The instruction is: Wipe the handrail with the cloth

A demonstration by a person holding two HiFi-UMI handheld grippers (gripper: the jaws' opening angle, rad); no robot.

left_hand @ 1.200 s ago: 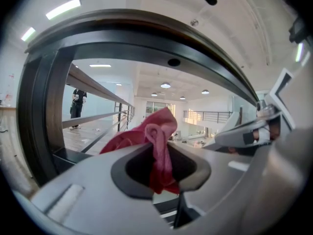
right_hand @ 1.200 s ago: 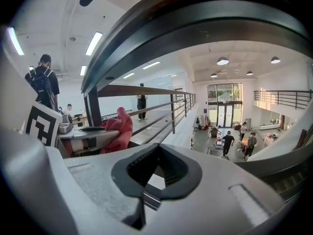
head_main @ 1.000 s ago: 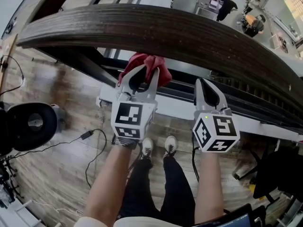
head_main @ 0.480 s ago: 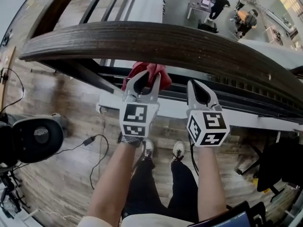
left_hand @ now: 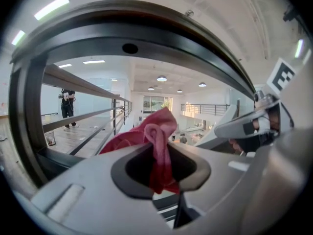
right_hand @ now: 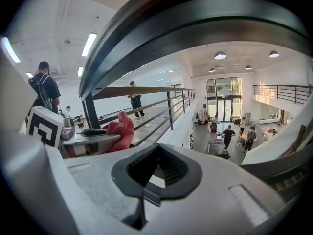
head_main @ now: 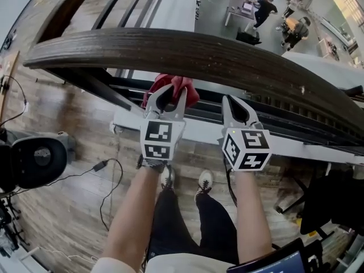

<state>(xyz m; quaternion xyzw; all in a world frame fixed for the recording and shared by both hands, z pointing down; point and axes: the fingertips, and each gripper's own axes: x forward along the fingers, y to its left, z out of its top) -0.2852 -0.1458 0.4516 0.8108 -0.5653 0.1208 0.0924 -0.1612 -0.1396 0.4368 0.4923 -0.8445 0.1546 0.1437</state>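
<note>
**Q:** From the head view, what's new?

**A:** Not much. My left gripper [head_main: 168, 93] and right gripper [head_main: 234, 103] have both edged a little along the handrail [head_main: 227, 50], and the right looks slightly nearer the left than it did. The cloth [head_main: 177, 83] bunches just beyond my left tips, as before. It's tucked below the rail's near edge, not on top of it.

**Q:** And the left gripper view?

**A:** My left jaws are still clenched on the cloth [left_hand: 157, 138]. A fold runs down between them and the rest spills past the tips. The rail [left_hand: 146, 33] arcs overhead, and I see a gap between it and the cloth, so I judge nothing is being rubbed right now.

**Q:** The right gripper view?

**A:** My right jaws are pressed together with nothing in them. The cloth [right_hand: 120, 127] shows off to their left, at the left gripper's tips, and the rail [right_hand: 220, 18] curves above.

**Q:** What does that mean for the wiping?

**A:** The slide only moved me to a new spot along the rail. It did no cleaning. I think the cloth has to come up against the rail before another pass counts. The grip looks firm enough for that.
</note>
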